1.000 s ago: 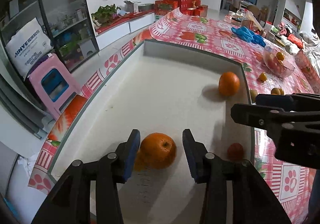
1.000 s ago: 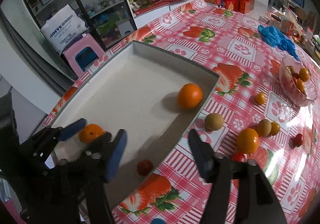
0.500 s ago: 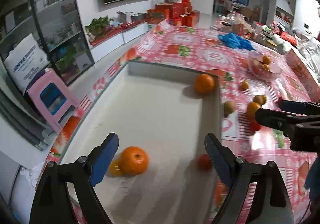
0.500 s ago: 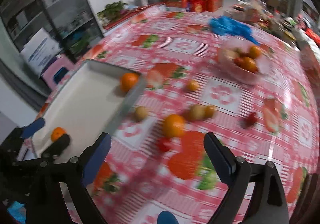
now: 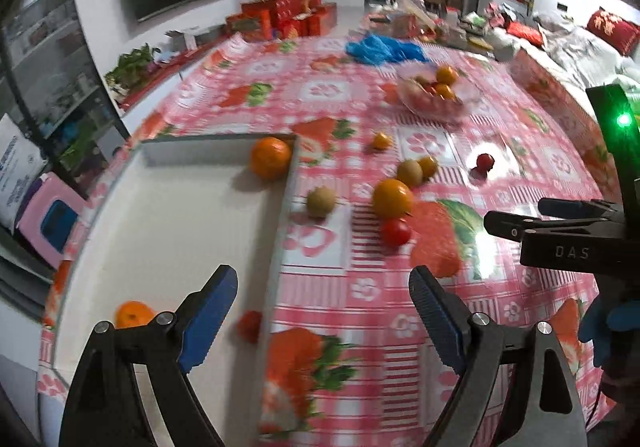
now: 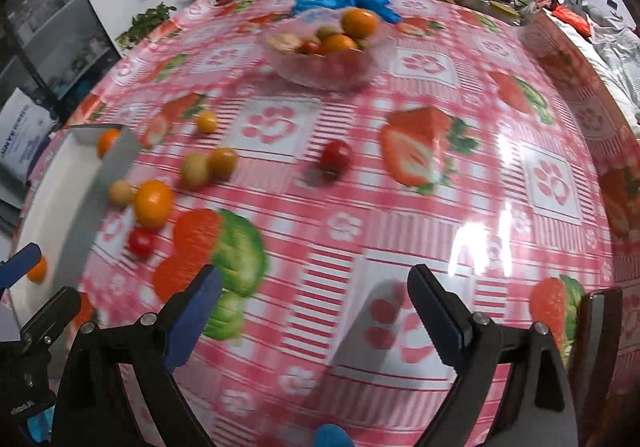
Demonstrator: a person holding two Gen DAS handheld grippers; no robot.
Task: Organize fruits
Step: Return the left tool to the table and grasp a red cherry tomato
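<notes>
The left tool (image 5: pixel 322 311) points steeply downward with its blue-padded jaws spread wide and nothing between them. The right tool (image 6: pixel 314 313) is pitched down likewise, jaws wide apart and empty. In the left wrist view the right tool's black body juts in from the right edge, with a blue-gloved hand (image 5: pixel 606 323) below it. Both views are motion-blurred.

The bench (image 6: pixel 440 207) lies bare under and ahead of the right gripper (image 6: pixel 314 311), giving open passage up to a lone tomato (image 6: pixel 336 157). Leftward, loose fruits (image 6: pixel 154 203) crowd beside the tray wall (image 5: pixel 286 207). The glass bowl (image 6: pixel 324 67) blocks the far centre.
</notes>
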